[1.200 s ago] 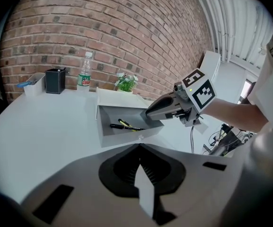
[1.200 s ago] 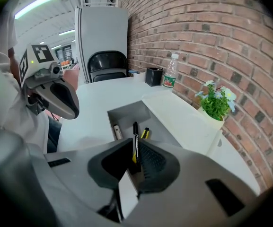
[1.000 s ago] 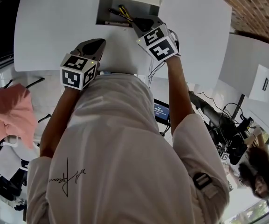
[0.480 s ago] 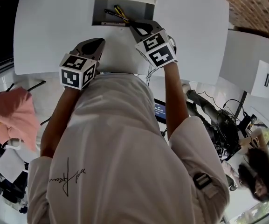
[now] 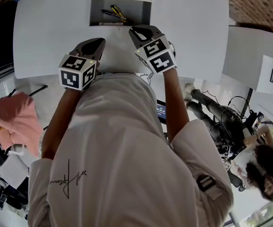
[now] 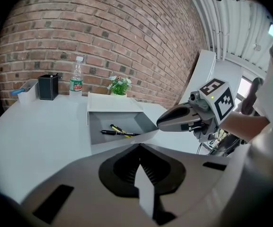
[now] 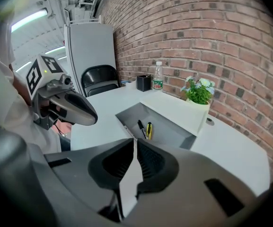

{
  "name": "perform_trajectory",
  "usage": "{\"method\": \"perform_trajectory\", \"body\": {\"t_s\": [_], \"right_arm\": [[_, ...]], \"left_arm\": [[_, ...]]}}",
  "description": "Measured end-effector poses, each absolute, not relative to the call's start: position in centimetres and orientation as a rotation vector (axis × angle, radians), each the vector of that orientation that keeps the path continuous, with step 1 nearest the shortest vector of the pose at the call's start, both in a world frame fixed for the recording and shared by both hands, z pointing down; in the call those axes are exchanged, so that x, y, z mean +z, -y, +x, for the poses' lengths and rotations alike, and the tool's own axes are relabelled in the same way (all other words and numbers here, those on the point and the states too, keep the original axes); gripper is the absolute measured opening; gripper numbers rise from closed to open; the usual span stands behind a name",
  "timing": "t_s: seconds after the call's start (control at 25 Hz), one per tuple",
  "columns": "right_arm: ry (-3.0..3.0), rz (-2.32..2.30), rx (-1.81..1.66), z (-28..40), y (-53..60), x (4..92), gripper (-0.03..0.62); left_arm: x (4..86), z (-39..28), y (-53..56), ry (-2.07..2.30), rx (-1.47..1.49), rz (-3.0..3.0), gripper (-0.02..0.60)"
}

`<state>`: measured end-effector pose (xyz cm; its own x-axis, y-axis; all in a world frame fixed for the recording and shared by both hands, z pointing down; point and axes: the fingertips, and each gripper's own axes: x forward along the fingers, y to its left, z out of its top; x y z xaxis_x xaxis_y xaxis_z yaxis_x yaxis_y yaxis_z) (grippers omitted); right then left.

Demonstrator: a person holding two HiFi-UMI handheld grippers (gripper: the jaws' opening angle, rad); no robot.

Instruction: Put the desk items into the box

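Start nearest, at the left gripper [image 6: 138,148]: shut flat, pads together, clamped on nothing. Same for the right gripper [image 7: 135,143]: closed to a thin seam, carrying nothing. Look just ahead across the bare white desk [image 5: 46,32] to the box [image 6: 143,119], open on top, with its lid [image 6: 112,103] folded back on the far side. Reckon the right gripper the nearer of the two, its tip almost at the box's near edge in the head view; place the left a little short of that edge and off to the left. Find inside, on the grey floor, a black pen [image 7: 141,128] and just beside it a yellow-and-black tool [image 7: 149,129], too small to tell whether marker or cutter. Read their long axes from the right gripper view as running nearly straight away from the jaws, and from the left gripper view as lying crosswise. Judge both as already in place, with no pick needed there. Look farther, well beyond the box toward the brick wall [image 6: 103,32]: a black pen holder [image 6: 48,87], a water bottle [image 6: 77,79], a potted plant [image 6: 119,85] right behind the lid, and a pale tray [image 6: 26,91] at the far left. Judge any further fetch as a reach past the box and leftward, so better suited to the left gripper; cannot tell whether those count among the task's items.
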<state>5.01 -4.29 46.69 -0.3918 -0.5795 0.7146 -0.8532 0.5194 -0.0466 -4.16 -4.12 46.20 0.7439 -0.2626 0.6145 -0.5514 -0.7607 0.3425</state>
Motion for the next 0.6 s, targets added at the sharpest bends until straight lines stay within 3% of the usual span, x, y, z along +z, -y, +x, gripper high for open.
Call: {"method": "perform_trajectory", "body": {"t_s": [0.6], "right_arm": [[2.189, 1.364, 0.735, 4.2, 1.7, 44.8, 0.032]], "left_arm": [[45.7, -4.2, 3.4, 0.608, 0.707, 2.446, 0.005]]}}
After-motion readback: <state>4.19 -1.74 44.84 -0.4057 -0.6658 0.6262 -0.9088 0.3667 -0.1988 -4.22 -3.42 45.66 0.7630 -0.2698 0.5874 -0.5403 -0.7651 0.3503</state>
